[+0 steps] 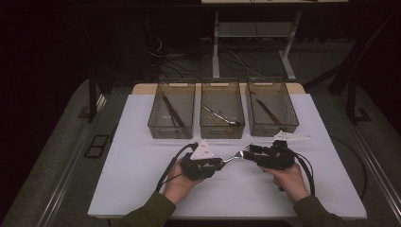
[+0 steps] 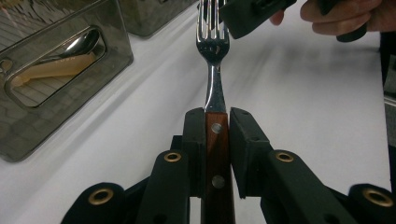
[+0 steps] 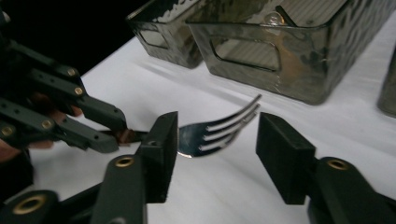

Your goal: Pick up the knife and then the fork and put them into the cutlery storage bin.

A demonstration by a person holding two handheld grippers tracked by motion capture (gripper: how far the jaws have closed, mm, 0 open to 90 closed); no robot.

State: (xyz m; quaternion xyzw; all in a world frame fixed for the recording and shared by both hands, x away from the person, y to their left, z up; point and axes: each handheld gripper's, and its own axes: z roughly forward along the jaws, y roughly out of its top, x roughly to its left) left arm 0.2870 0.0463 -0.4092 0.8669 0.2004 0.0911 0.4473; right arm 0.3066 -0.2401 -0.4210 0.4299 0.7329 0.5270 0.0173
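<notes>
A fork [image 1: 234, 157] with a brown wooden handle and steel tines hangs level above the white table top, between my two grippers. My left gripper [image 1: 218, 163] is shut on its riveted handle [image 2: 215, 154], and the tines [image 2: 213, 28] point away toward my right gripper [image 2: 243, 18]. In the right gripper view the fork's head [image 3: 219, 133] lies between the two black pads of my right gripper [image 3: 217, 149]. A gap shows between the tines and the right-hand pad [image 3: 285, 158], so these jaws stand open around it. My left gripper [image 3: 119, 133] holds the handle at that view's left.
Three clear smoky bins stand in a row at the back of the table top [image 1: 142, 165]: the left bin [image 1: 156, 127] holds dark-handled utensils, the middle bin [image 1: 221, 130] a spoon [image 1: 222, 117], the right bin [image 1: 288, 124] a brown-handled piece. Cables trail from both grippers.
</notes>
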